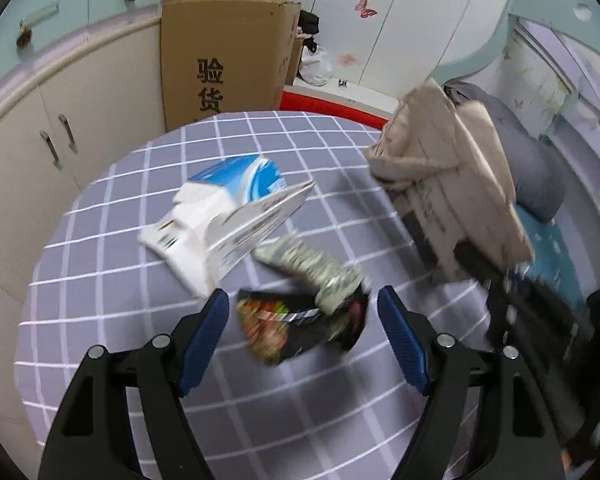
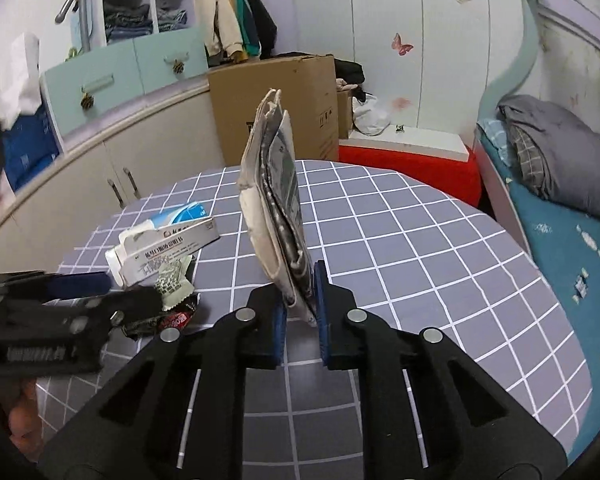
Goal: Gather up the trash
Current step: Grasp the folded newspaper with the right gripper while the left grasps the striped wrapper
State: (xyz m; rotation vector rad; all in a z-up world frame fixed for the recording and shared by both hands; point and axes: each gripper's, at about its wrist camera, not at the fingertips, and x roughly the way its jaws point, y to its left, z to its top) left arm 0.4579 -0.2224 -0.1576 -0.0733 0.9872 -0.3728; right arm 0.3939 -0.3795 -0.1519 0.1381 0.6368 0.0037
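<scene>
The right gripper (image 2: 300,304) pinches a flattened paper bag (image 2: 274,200) upright by its bottom edge: light, floppy. The left gripper (image 1: 300,320) hangs wide over a crinkly snack wrapper (image 1: 300,324) on the checked tablecloth (image 1: 100,280); best nipped at its raised fold

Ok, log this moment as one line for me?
left hand-held gripper: open above dark snack wrapper | right hand-held gripper: shut on flattened paper bag | on table: blue-white carton, green wrapper
</scene>
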